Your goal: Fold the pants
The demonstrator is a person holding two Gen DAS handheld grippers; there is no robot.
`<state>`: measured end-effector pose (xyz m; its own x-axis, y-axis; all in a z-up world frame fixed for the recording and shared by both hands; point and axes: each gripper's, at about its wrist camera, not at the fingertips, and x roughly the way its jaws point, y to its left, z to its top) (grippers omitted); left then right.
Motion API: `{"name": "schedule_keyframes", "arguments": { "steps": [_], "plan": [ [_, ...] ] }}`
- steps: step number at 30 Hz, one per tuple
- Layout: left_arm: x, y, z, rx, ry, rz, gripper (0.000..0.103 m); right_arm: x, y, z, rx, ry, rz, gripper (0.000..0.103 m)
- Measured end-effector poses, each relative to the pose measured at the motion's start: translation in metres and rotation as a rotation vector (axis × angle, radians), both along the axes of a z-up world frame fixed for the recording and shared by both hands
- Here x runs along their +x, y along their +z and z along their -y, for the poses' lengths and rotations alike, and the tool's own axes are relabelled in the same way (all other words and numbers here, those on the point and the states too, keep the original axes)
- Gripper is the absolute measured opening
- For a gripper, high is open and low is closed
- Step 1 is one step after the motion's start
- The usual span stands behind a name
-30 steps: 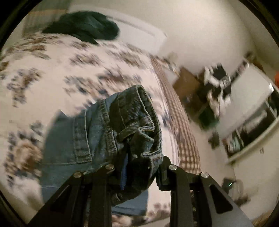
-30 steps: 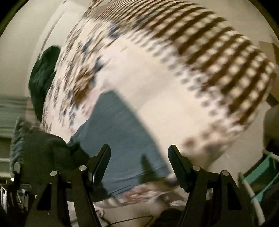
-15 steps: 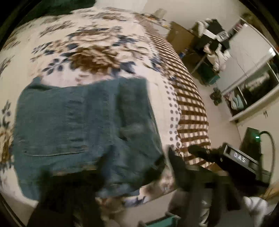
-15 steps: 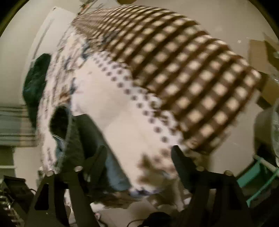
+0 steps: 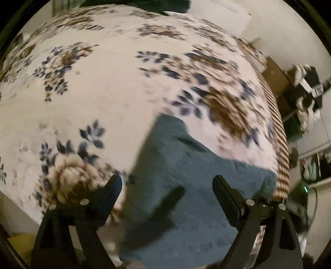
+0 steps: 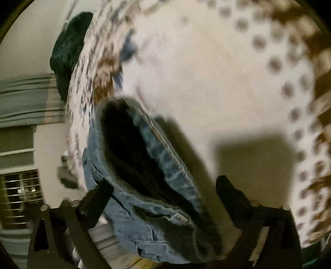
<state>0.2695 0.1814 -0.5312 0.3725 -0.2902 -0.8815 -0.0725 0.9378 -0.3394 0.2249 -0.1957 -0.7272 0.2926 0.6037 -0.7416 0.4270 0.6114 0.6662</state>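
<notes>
The blue denim pants [image 5: 186,196] lie folded on the floral bedspread [image 5: 103,93], near the bed's front edge. My left gripper [image 5: 167,190] is open and empty, hovering just above the pants. In the right wrist view the pants [image 6: 149,186] show their open waistband with a dark gap inside. My right gripper [image 6: 165,190] is open, its fingers either side of the denim edge, close to it; the view is blurred.
A dark green garment [image 5: 144,4] lies at the far end of the bed, also visible in the right wrist view [image 6: 66,49]. The checked border [image 5: 279,144] hangs over the bed's right edge. Furniture and clutter [image 5: 306,87] stand at the right wall.
My left gripper was shut on the pants' waistband a second ago; it has let go and opened, and the pants now lie flat. My right gripper has moved in close to the waistband.
</notes>
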Motion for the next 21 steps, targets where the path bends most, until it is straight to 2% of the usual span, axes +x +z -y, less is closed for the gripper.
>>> {"name": "schedule_keyframes", "arguments": {
  "steps": [2,3,6,10,13,16,21],
  "plan": [
    [0.015,-0.007,-0.004,-0.006,0.003,-0.014,0.089,-0.005,0.011,-0.006,-0.066,-0.004,0.048,0.040],
    [0.022,-0.010,-0.004,-0.010,-0.001,-0.022,0.089,-0.009,0.016,-0.008,-0.077,-0.013,0.066,0.018],
    [0.043,-0.021,0.004,-0.034,-0.026,-0.057,0.089,-0.028,0.033,-0.006,-0.079,-0.101,0.059,0.015],
    [0.071,-0.040,0.023,-0.039,-0.072,-0.109,0.089,-0.058,0.053,0.013,-0.151,-0.192,0.062,0.015],
    [0.089,-0.066,0.033,-0.008,-0.084,-0.169,0.089,-0.073,0.048,0.036,-0.155,-0.229,0.028,0.015],
    [0.099,-0.091,0.029,-0.049,-0.070,-0.221,0.094,-0.077,0.037,0.047,-0.167,-0.238,-0.002,0.015],
    [0.095,-0.079,0.020,-0.076,-0.065,-0.217,0.095,-0.069,0.014,0.065,-0.185,-0.227,-0.043,0.017]
  ]
}}
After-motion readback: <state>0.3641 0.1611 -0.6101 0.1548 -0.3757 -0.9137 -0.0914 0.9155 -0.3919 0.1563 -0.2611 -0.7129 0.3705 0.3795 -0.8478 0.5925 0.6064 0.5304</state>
